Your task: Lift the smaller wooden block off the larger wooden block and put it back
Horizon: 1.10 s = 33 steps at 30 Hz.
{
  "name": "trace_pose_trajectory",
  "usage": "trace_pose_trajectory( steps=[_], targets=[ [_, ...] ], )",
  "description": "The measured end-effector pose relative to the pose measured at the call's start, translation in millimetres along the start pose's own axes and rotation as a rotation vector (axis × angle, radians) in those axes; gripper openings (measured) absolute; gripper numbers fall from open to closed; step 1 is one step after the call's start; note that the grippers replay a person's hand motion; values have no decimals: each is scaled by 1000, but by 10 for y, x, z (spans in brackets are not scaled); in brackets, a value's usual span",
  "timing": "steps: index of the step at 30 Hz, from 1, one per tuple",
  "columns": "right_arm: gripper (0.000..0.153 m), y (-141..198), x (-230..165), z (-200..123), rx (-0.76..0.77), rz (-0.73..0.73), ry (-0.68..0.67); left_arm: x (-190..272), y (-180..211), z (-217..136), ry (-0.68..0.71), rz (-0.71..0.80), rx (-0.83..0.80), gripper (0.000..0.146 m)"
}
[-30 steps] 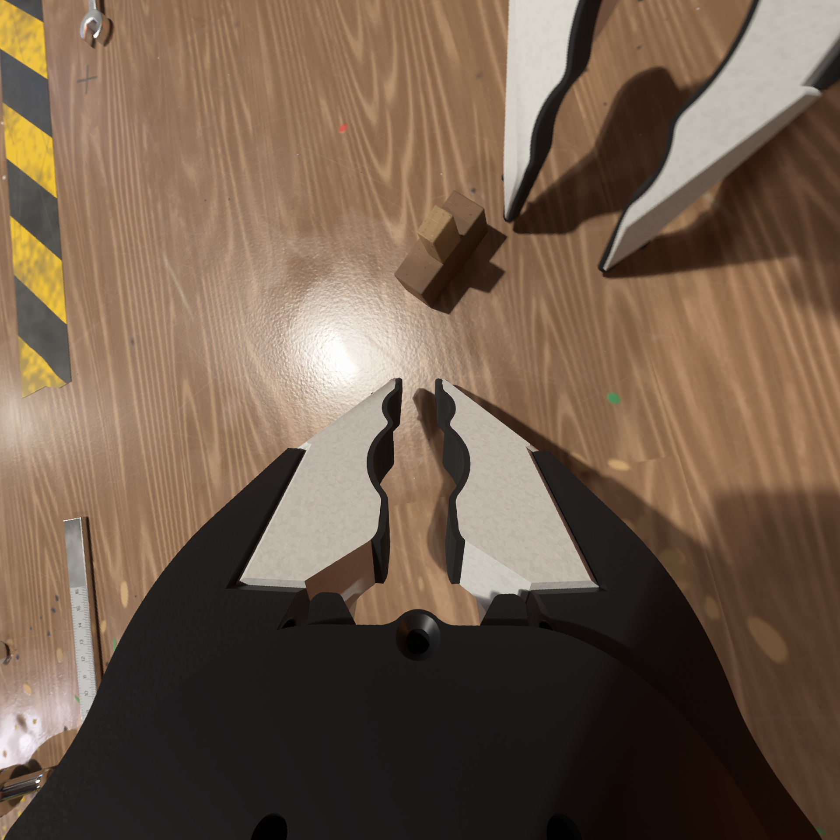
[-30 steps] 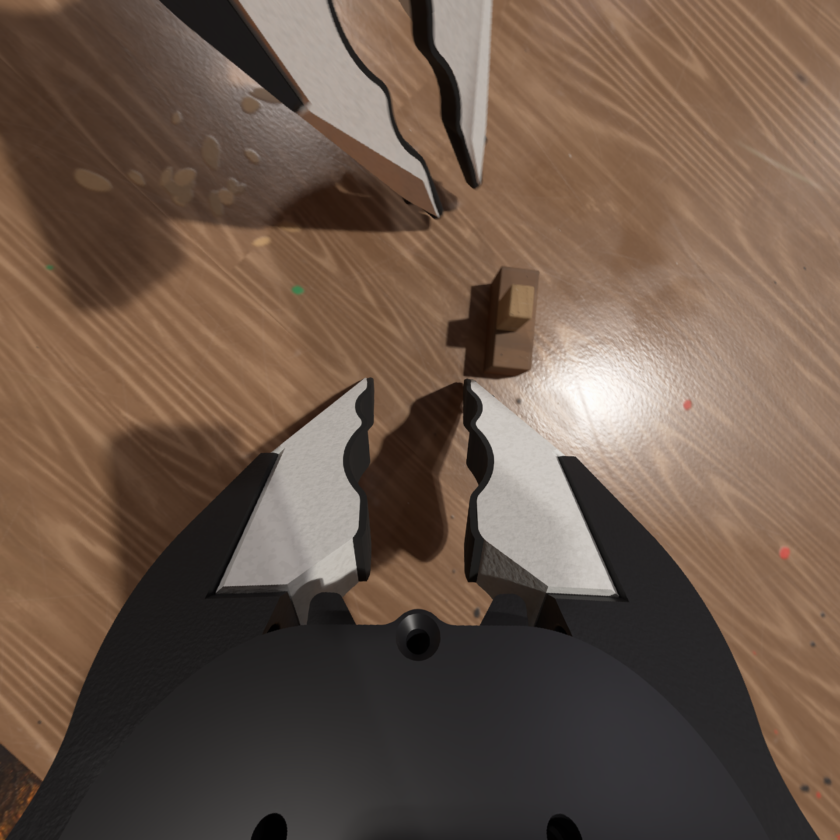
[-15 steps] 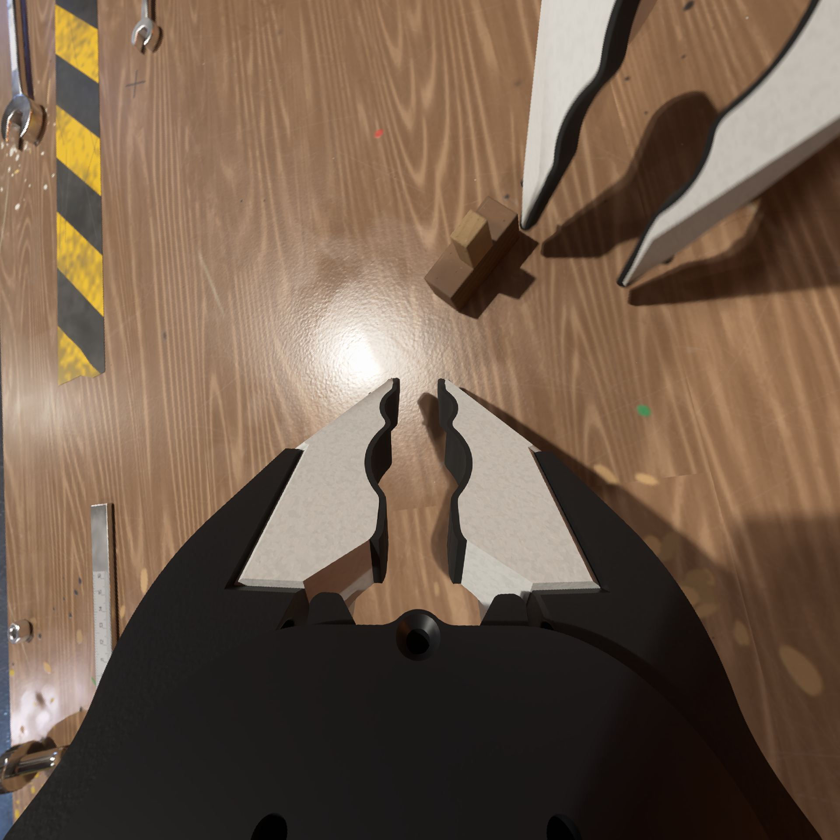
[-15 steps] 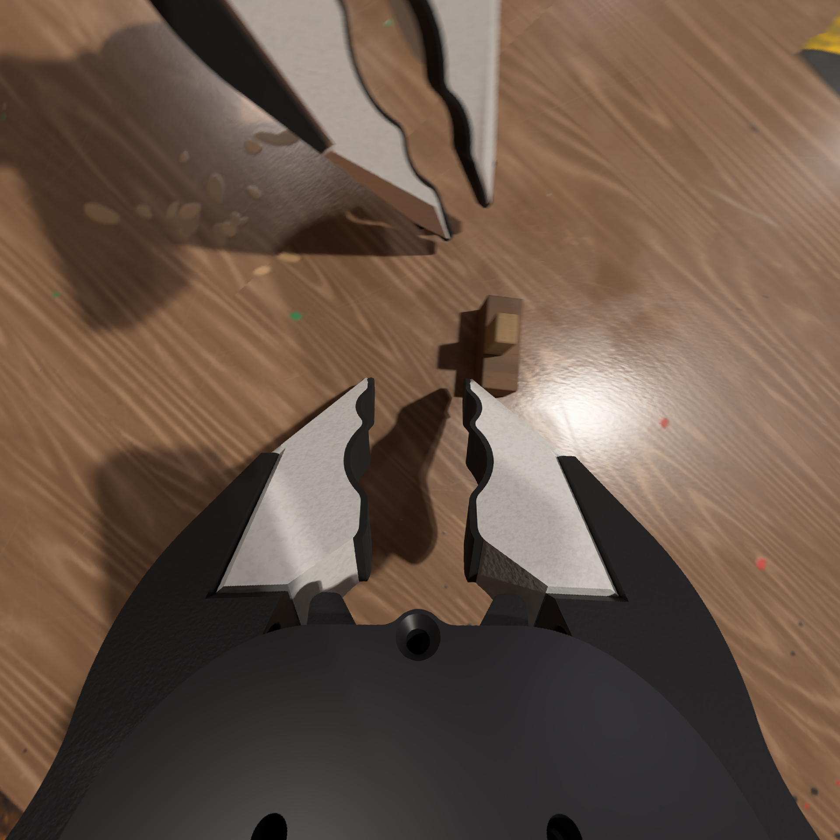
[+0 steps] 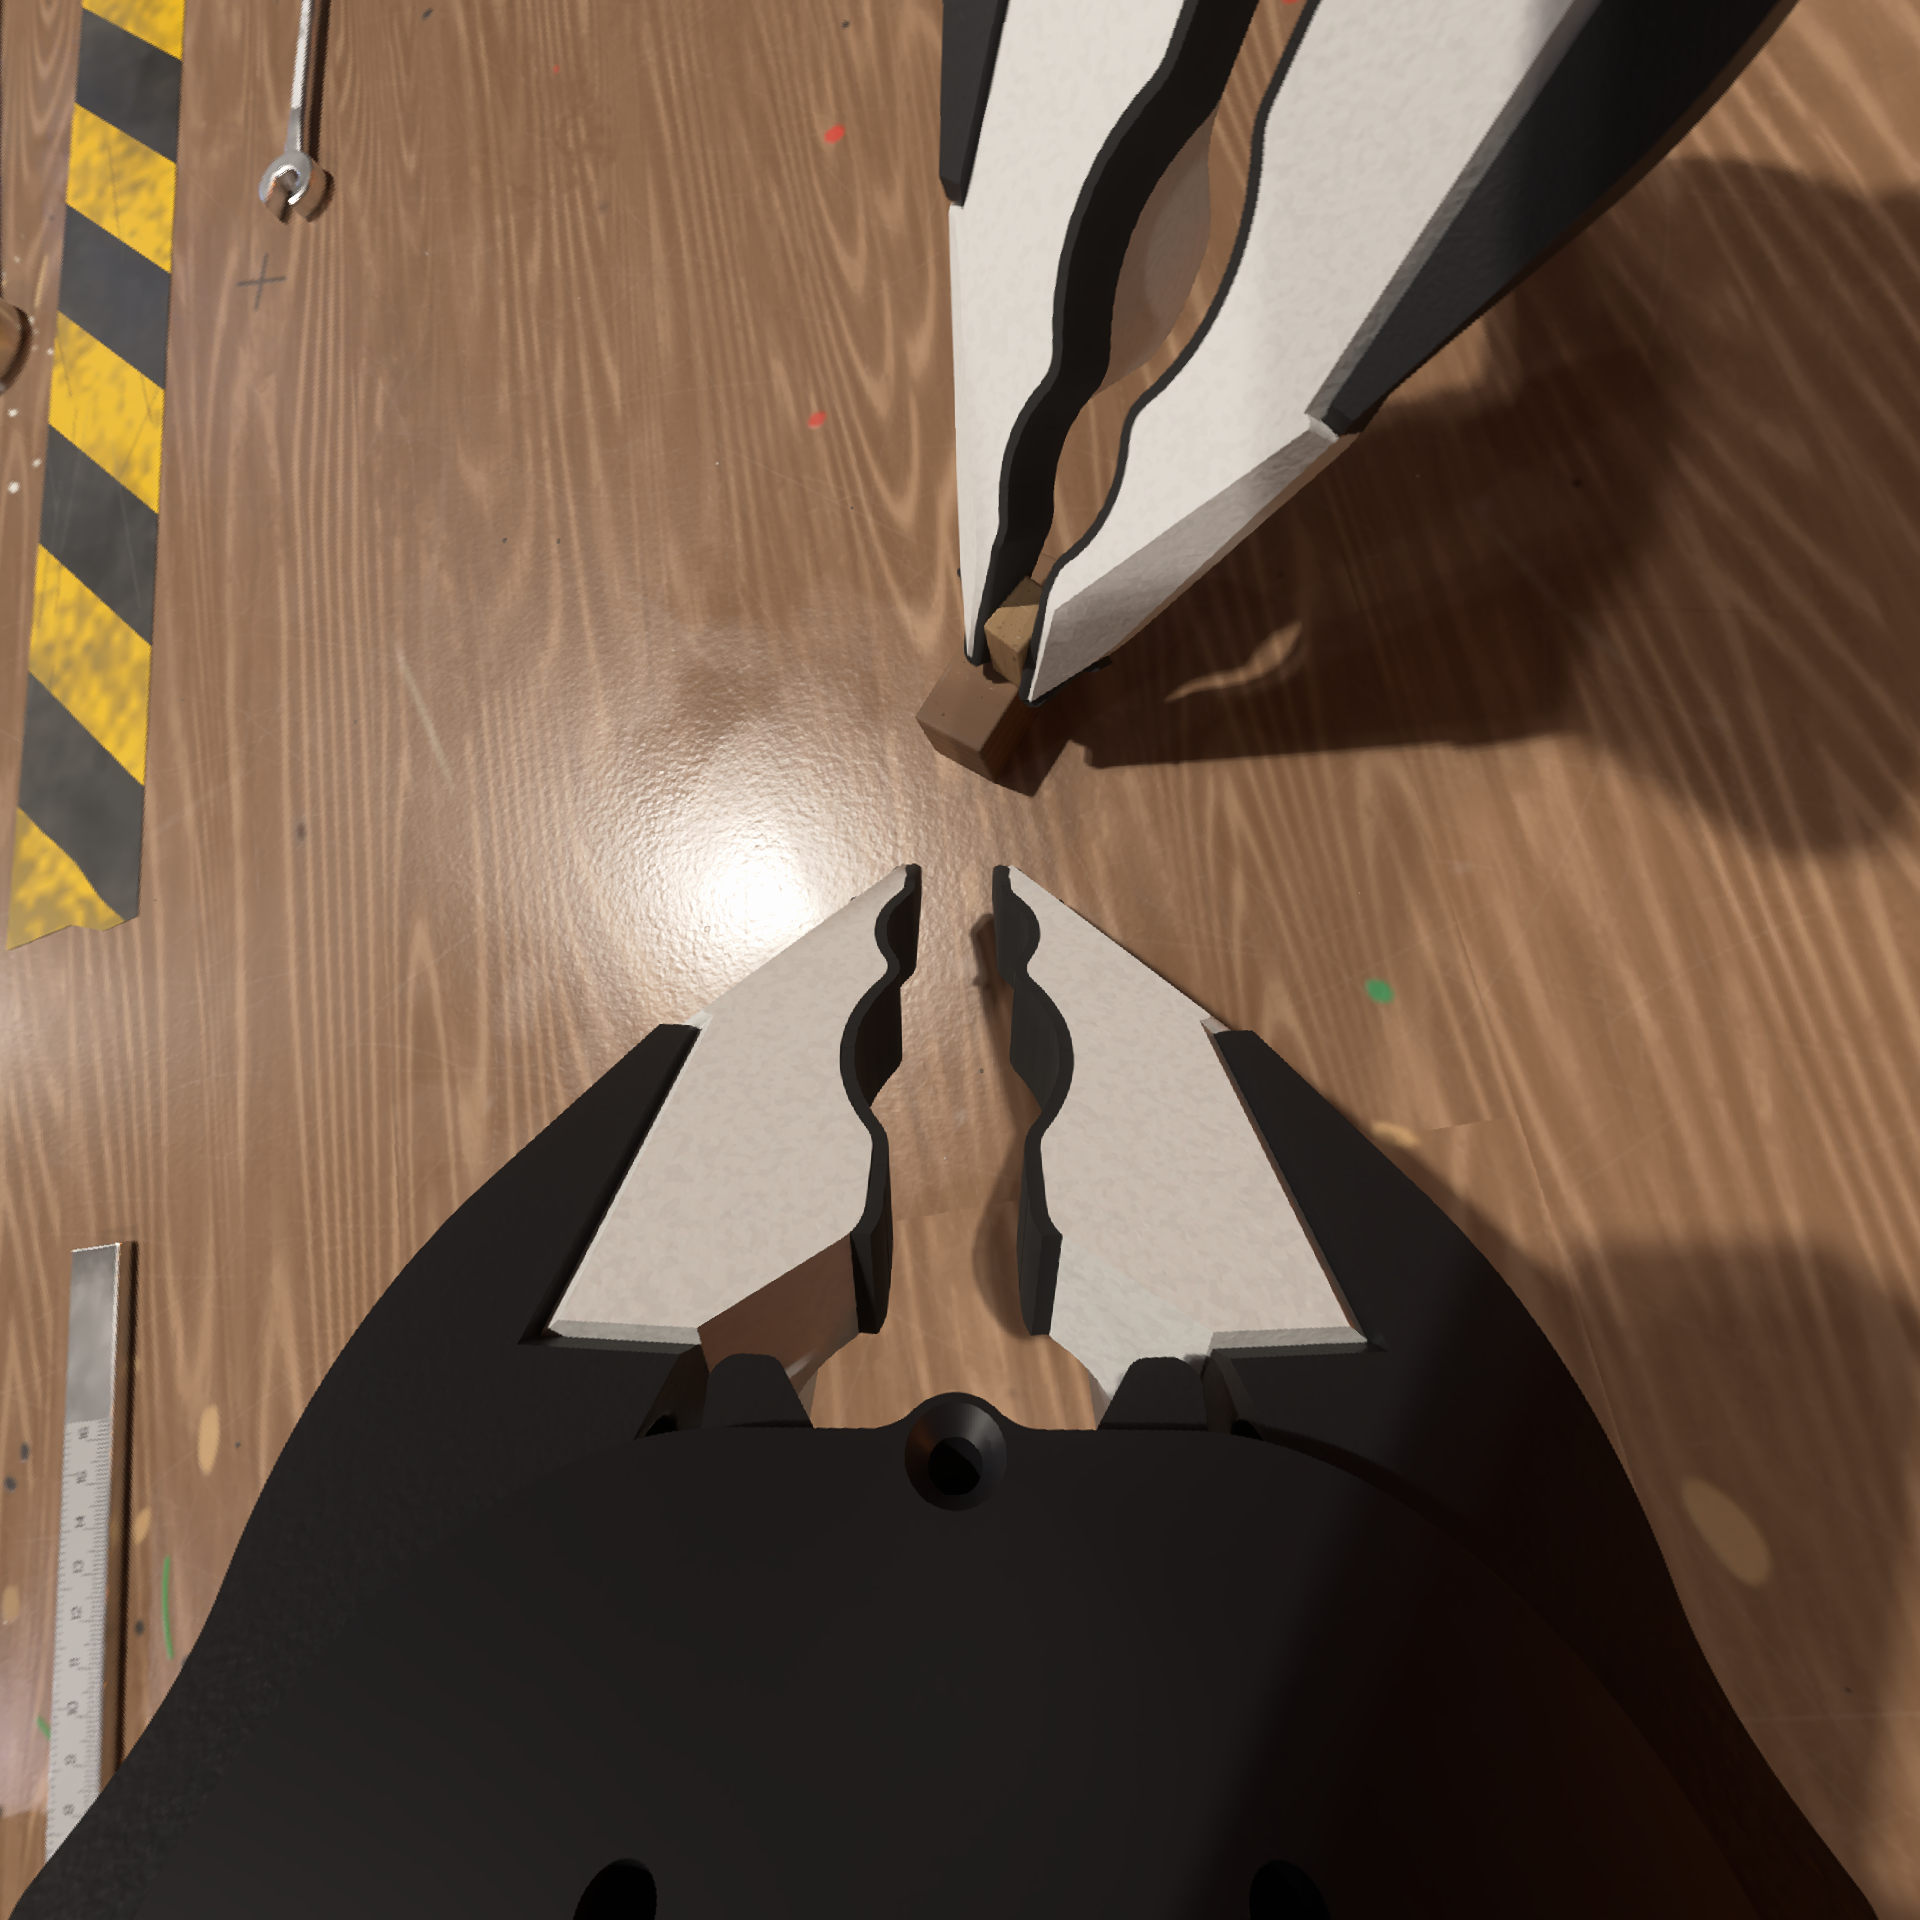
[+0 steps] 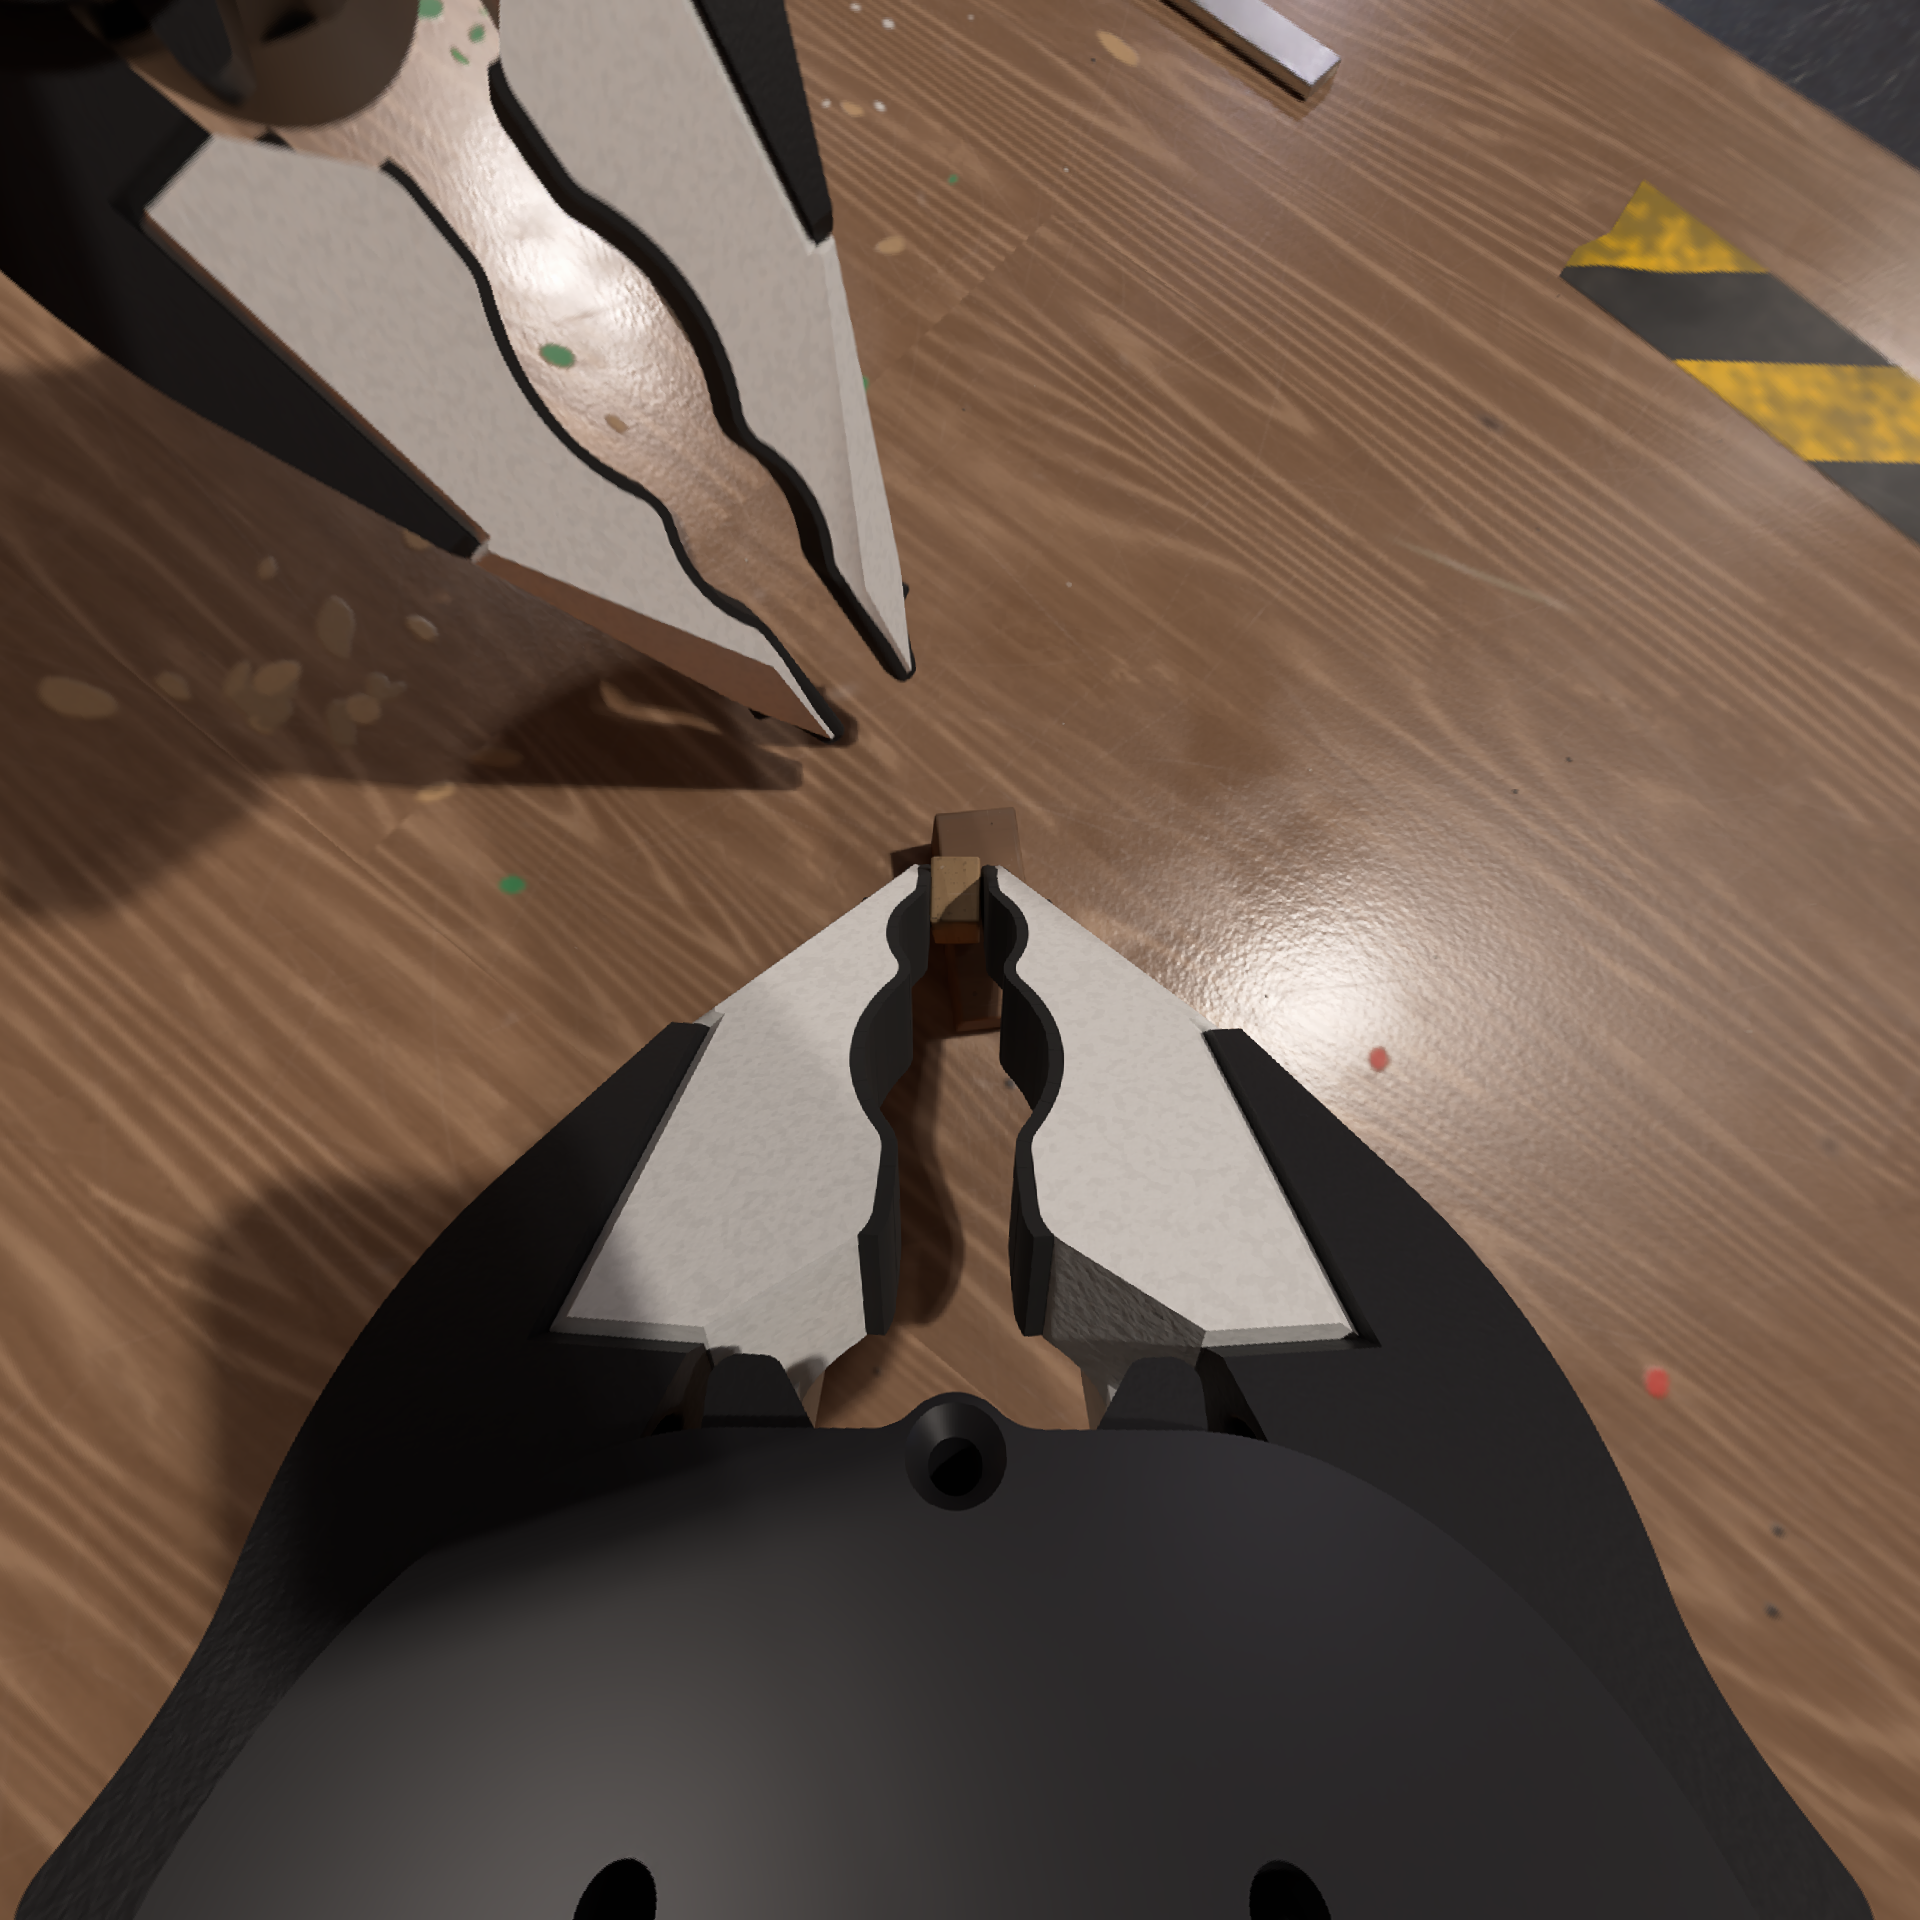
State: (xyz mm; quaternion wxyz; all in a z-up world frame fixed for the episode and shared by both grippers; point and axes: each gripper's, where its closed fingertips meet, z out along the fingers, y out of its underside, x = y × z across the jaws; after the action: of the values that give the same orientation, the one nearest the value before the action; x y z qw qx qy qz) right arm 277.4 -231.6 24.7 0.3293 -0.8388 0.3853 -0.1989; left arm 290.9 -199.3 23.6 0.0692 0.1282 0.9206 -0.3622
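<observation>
A small light wooden block (image 5: 1006, 629) sits on top of a larger, darker wooden block (image 5: 971, 722) on the wooden bench. My right gripper (image 6: 954, 883) is shut on the small block (image 6: 956, 883). Its fingertips pinch the block from both sides, and the larger block (image 6: 977, 831) shows just beyond and below them. In the left wrist view the right gripper (image 5: 1003, 665) comes down from the upper right onto the blocks. I cannot tell whether the small block still touches the larger one. My left gripper (image 5: 956, 883) is empty, nearly shut with a narrow gap, a short way in front of the blocks.
A yellow-and-black striped tape (image 5: 94, 468) runs along the left side and also shows in the right wrist view (image 6: 1766, 343). A small wrench (image 5: 296, 156) lies at the far left. A steel ruler (image 5: 88, 1507) lies at the near left. The left gripper (image 6: 868, 696) hovers just beyond the blocks.
My right gripper has moved forward over the blocks and closed from open onto the small block. My left gripper has kept its narrow gap and shifted only slightly.
</observation>
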Motion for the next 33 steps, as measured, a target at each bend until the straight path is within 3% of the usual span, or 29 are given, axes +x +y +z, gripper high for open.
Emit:
trace_pose_trajectory(
  steps=[7, 18, 25, 33],
  targets=[
    [8, -42, 7, -3, 23, 95, -78, -22, -53, -25, 43, -61, 53, 5],
    [8, -275, 5, -112, 103, 144, -130, -148, -95, -308, 32, -114, 129, 8],
    [8, -184, 42, -40, 28, 185, -152, -269, 15, -444, 5, -135, 122, 11],
    [8, -79, 41, 75, -27, 142, -105, -185, 103, -314, -6, -64, 43, 11]
  ],
)
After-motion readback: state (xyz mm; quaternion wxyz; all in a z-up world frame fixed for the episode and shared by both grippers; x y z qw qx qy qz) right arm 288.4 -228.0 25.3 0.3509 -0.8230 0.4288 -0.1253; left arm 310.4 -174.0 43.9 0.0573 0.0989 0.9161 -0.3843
